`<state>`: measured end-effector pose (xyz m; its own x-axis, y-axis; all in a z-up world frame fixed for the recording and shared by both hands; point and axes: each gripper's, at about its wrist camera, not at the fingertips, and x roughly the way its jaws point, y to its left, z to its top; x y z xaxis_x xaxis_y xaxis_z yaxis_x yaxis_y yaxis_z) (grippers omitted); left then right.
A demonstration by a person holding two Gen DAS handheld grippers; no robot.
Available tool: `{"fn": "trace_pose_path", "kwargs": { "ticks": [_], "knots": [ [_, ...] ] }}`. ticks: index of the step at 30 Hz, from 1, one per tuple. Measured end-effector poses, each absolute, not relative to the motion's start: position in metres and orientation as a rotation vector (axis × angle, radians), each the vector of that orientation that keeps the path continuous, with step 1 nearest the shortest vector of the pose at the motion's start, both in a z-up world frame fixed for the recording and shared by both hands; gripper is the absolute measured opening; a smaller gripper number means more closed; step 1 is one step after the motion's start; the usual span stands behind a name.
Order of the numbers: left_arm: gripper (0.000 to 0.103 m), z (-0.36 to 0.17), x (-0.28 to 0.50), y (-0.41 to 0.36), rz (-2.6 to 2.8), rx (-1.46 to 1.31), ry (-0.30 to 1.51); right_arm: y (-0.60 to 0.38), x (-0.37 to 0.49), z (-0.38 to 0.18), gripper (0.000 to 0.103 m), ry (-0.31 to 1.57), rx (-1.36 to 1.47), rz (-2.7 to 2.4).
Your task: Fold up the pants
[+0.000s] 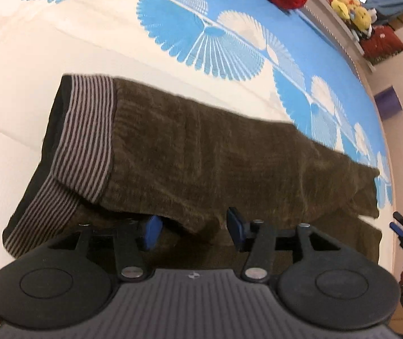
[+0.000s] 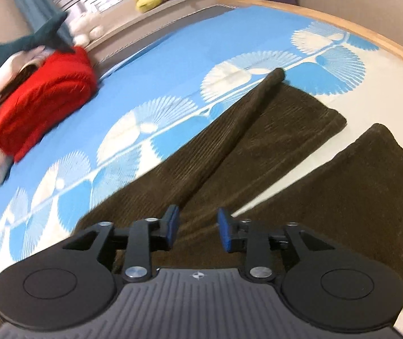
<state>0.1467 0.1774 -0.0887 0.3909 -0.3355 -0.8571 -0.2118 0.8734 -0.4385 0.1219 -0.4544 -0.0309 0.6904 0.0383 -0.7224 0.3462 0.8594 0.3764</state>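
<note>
Brown corduroy pants (image 1: 201, 152) spread across a bed sheet (image 1: 17, 56) of cream cotton printed with blue fan-shaped leaves, fine ribs running lengthwise through the pile. At the left end, a waistband (image 1: 85, 138) of grey-and-brown striped knit, turned over to show a black lining. In the right wrist view, two legs (image 2: 258, 147) splayed apart with cream sheet between them, one edge rolled into a long ridge. Left gripper (image 1: 193, 228) low over the near edge of the cloth, blue rubber pads parted, nothing between them. Right gripper (image 2: 195, 226) just over the fabric near where the legs meet, pads likewise spread and empty. A red cable-knit sweater (image 2: 45, 99) folded farther up the bed; yellow plush toys (image 1: 348, 5) on a shelf beyond.
</note>
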Motion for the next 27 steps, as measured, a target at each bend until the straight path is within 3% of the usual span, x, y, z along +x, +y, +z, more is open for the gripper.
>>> {"fn": "trace_pose_path", "kwargs": {
  "ticks": [2, 3, 4, 5, 7, 12, 22, 23, 25, 27],
  "knots": [
    [0.053, -0.087, 0.149, 0.180, -0.064, -0.537, 1.169, -0.467, 0.135, -0.037, 0.038, 0.787, 0.565, -0.204],
    [0.042, -0.086, 0.151, 0.181, -0.045, -0.524, 1.168, -0.474, 0.143, -0.043, 0.038, 0.784, 0.586, -0.216],
    [0.021, -0.086, 0.152, 0.180, -0.022, -0.496, 1.169, -0.480, 0.151, -0.049, 0.038, 0.784, 0.604, -0.226],
    [0.010, -0.084, 0.153, 0.178, 0.008, -0.440, 1.163, -0.488, 0.161, -0.056, 0.038, 0.784, 0.626, -0.231],
    [0.006, -0.075, 0.152, 0.172, 0.034, -0.342, 1.118, -0.499, 0.177, -0.070, 0.038, 0.780, 0.661, -0.239],
    [0.006, -0.051, 0.151, 0.145, 0.023, -0.100, 0.976, -0.523, 0.217, -0.107, 0.038, 0.775, 0.755, -0.291],
    [0.011, -0.069, 0.164, 0.151, -0.010, -0.121, 1.084, -0.543, 0.272, -0.145, 0.038, 0.726, 0.856, -0.355],
    [0.013, -0.070, 0.165, 0.155, -0.009, -0.151, 1.092, -0.541, 0.275, -0.145, 0.035, 0.722, 0.837, -0.364],
    [0.024, -0.073, 0.169, 0.164, -0.013, -0.245, 1.112, -0.535, 0.279, -0.142, 0.013, 0.716, 0.776, -0.384],
    [0.026, -0.076, 0.171, 0.171, -0.002, -0.329, 1.132, -0.532, 0.279, -0.139, 0.009, 0.710, 0.757, -0.390]
  ]
}}
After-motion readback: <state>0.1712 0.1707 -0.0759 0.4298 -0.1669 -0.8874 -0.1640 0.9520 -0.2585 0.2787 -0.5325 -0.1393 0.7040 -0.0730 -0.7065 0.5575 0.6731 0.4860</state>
